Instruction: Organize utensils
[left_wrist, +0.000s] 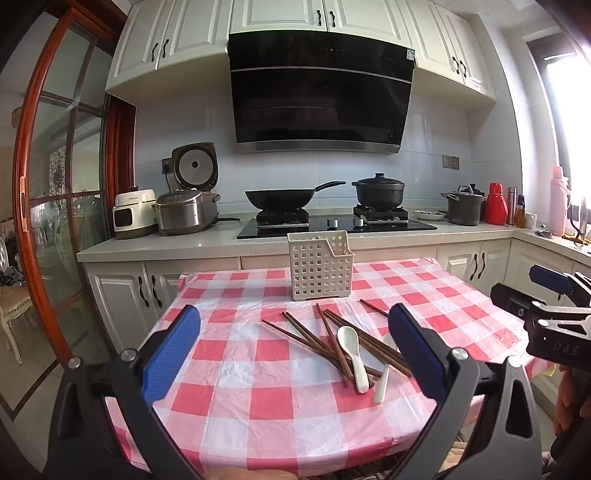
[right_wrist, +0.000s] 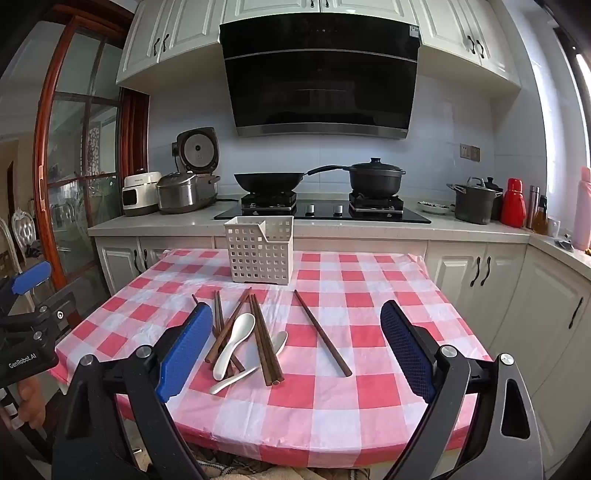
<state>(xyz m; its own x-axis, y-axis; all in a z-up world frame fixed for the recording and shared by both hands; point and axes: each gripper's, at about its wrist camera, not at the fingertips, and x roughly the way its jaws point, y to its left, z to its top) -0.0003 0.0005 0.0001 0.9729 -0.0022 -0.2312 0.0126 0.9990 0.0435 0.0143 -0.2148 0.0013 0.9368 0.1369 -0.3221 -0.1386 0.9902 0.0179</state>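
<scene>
Left claw (left_wrist: 293, 345): wide open, holding nothing, hanging over the near edge of the surface (left_wrist: 288, 424).
Right claw (right_wrist: 295, 347): wide open too, with nothing in it, over the same near edge.
Chopsticks (right_wrist: 264, 339): brown sticks in a crossed heap in the middle of the surface, a bit toward its left side. One stick (right_wrist: 322, 333) lies by itself, to the right of the heap.
Spoons: one white spoon (right_wrist: 234, 345) lies on top of the sticks. A second white spoon (right_wrist: 233, 380) lies partly under them, with its handle poking out toward the near edge.
Basket (right_wrist: 260, 253): a white box with holes, standing up near the far edge, empty as far as I can see.
Risk, the heap: the sticks cross each other, so I think pulling one may drag or flip the others.
Risk, rolling: a bumped stick could roll off the near edge, which is close.
Risk, spoons: they look smooth and hard, so one may slip from the pads and chip.
Risk, cloth: the thin checked cover looks loose and may bunch up under a claw.
Risk, basket: it looks light, so a poke from a long stick may tip it.
</scene>
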